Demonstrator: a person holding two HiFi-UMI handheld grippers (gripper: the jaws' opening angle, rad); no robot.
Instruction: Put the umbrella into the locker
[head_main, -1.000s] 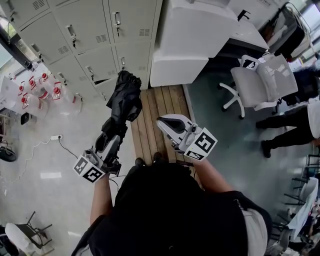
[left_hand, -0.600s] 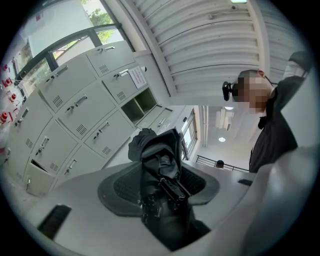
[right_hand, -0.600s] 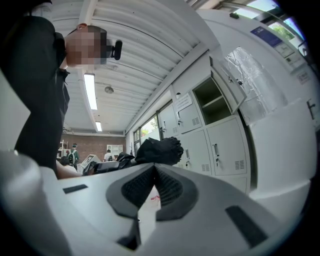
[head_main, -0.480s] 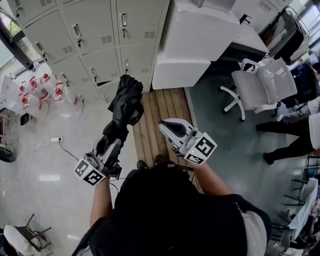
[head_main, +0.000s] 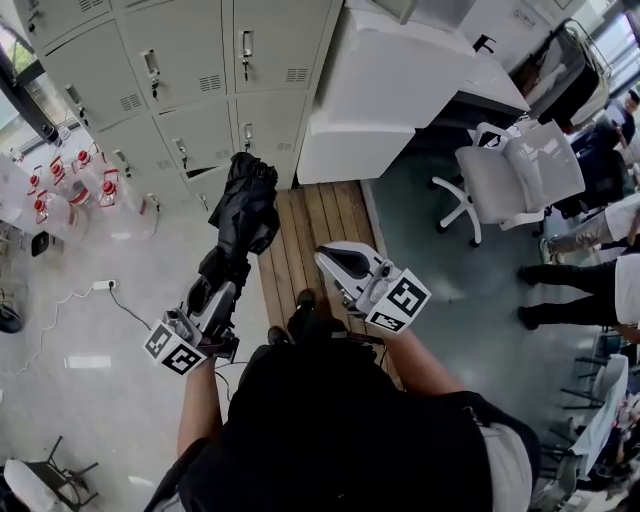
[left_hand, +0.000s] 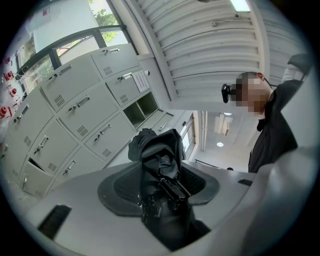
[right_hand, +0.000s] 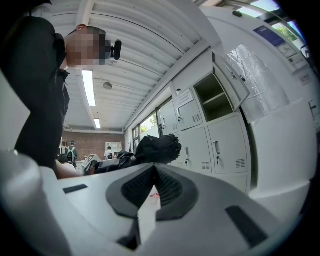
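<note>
A folded black umbrella (head_main: 245, 205) sticks forward out of my left gripper (head_main: 215, 282), whose jaws are shut on its lower end. The left gripper view shows the umbrella's (left_hand: 161, 165) crumpled fabric filling the gap between the pads of the left gripper (left_hand: 160, 200). The grey lockers (head_main: 200, 80) stand ahead of it; one locker (right_hand: 215, 100) higher up has its door open. My right gripper (head_main: 335, 255) is held beside the umbrella, over the pallet. In its own view the right gripper (right_hand: 152, 175) has its tips together with nothing between them.
A wooden pallet (head_main: 315, 230) lies on the floor before the lockers. A large white cabinet (head_main: 390, 90) stands right of them. A white office chair (head_main: 510, 175) and standing people (head_main: 600, 280) are at the right. Water jugs (head_main: 80, 175) and a cable (head_main: 105, 285) are at the left.
Both grippers and the umbrella have moved a little toward the lockers as the person steps forward onto the pallet. The hold on the umbrella is unchanged.
</note>
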